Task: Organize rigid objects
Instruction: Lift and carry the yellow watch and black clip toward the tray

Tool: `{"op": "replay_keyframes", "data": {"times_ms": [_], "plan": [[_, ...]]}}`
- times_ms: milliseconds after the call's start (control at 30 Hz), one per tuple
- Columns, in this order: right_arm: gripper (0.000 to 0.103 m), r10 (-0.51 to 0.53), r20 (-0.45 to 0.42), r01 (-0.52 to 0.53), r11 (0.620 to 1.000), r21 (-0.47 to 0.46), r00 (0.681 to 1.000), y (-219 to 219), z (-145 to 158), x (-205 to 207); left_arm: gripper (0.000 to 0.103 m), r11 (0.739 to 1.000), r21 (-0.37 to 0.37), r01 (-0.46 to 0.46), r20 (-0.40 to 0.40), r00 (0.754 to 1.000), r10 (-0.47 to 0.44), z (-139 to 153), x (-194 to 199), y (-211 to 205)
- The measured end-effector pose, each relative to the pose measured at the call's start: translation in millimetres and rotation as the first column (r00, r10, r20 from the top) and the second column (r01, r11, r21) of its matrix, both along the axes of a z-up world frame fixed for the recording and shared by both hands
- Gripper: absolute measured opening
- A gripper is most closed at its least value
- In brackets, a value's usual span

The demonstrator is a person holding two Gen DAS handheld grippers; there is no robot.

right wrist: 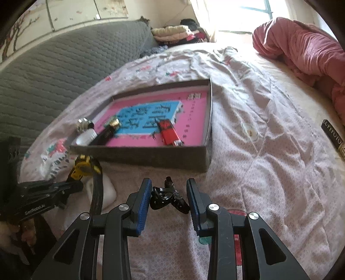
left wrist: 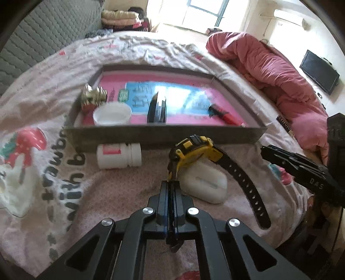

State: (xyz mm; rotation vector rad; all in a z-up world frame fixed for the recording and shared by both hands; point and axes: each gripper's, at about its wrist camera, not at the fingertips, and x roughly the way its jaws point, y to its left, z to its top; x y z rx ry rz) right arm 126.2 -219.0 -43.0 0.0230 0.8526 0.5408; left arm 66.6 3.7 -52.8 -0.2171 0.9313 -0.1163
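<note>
Left wrist view, rumpled bedspread (left wrist: 133, 49), shallow tray (left wrist: 163, 134), bright window (left wrist: 204, 10)

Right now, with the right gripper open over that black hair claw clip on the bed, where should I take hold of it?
Grip the black claw clip across its rounded body, coming straight down from above. It lies flat on the bedspread between the right gripper's open pads, its prongs pointing toward the tray; the hinge bulge looks the thickest, firmest part.
</note>
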Motion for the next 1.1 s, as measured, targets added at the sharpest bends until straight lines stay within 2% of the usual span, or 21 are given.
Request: {"op": "replay_keyframes", "data": {"times_ms": [100, 367, 833, 1100], "plan": [[0.034, 0.000, 0.012, -0.001, 1.000, 0.018, 1.000, -0.7, 4.2, -1.4, 0.003, 1.000, -0.010, -0.001, 0.041, 0.999, 0.001, 13.1, -4.8, -0.1], [0.034, 0.032, 0.083, -0.038, 0.997, 0.067, 0.996, 4.2, 22.0, -7.6, 0.003, 0.999, 0.022, -0.029, 0.113, 0.993, 0.026, 28.2, -13.7, 2.3], [0.034, 0.083, 0.132, -0.099, 0.988, 0.120, 0.988, 31.1, 36.1, -2.0, 0.003, 0.996, 0.052, -0.079, 0.154, 0.986, 0.070, 44.6, -7.4, 5.8], [0.034, 0.048, 0.156, -0.072, 0.986, 0.153, 0.987, 29.9, 43.8, 5.2, 0.003, 0.994, 0.039, -0.098, 0.168, 0.982, 0.090, 47.7, 6.2, 9.1]]}}
